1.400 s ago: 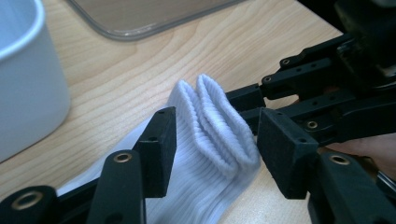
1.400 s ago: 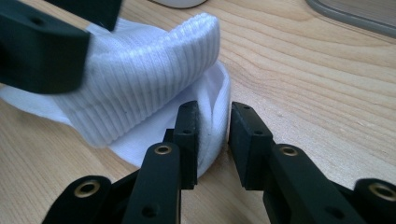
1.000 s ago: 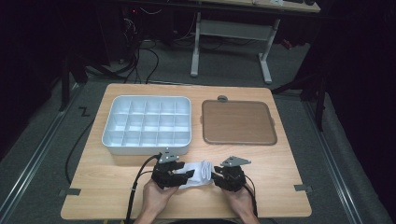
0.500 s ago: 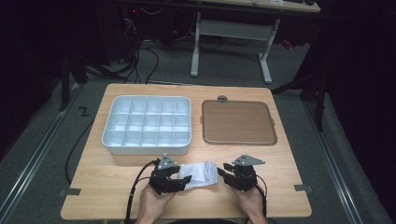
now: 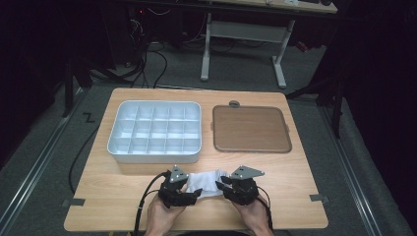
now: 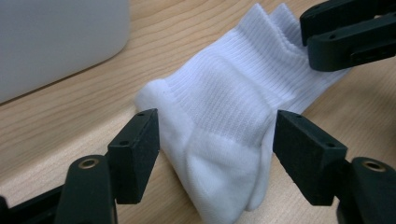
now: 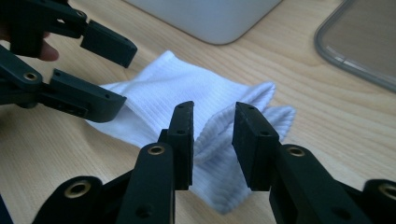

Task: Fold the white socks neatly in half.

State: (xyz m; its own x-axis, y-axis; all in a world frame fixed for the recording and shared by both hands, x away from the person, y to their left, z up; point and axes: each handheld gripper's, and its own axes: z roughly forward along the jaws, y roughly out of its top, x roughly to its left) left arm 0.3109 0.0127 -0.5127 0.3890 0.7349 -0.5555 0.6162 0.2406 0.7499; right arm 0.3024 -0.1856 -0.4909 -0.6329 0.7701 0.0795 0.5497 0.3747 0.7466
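Fig.: sock handling at table's 6 o'clock edge, high view plus both gripper views.

Change: my left gripper [image 5: 193, 192] has just been opening; jaws now stand apart, astride the toe end of the white sock [image 5: 207, 181], pads off the fabric on both sides (left gripper view [image 6: 215, 154]). So the left end is let go. My right gripper [image 5: 222, 183] has just been closing; its jaws are narrowed round a raised ridge of cuff ribbing [image 7: 212, 133], w/ a gap showing each side, so not yet clamped. Vs. one second ago, the right hand sits slightly further toward 3 o'clock. Judgement: grip is passing left to right, prob. to fold or lift the sock by its cuff.

Surface: wooden table [image 5: 295, 196]. White compartment tray [image 5: 156, 132] at 11 o'clock from the sock, all cells bare. Brown lid [image 5: 251, 129] at 1 o'clock, beside the tray, not touching.

Room: dark; grey floor, desk frame [image 5: 243, 34] and cables at 12 o'clock.
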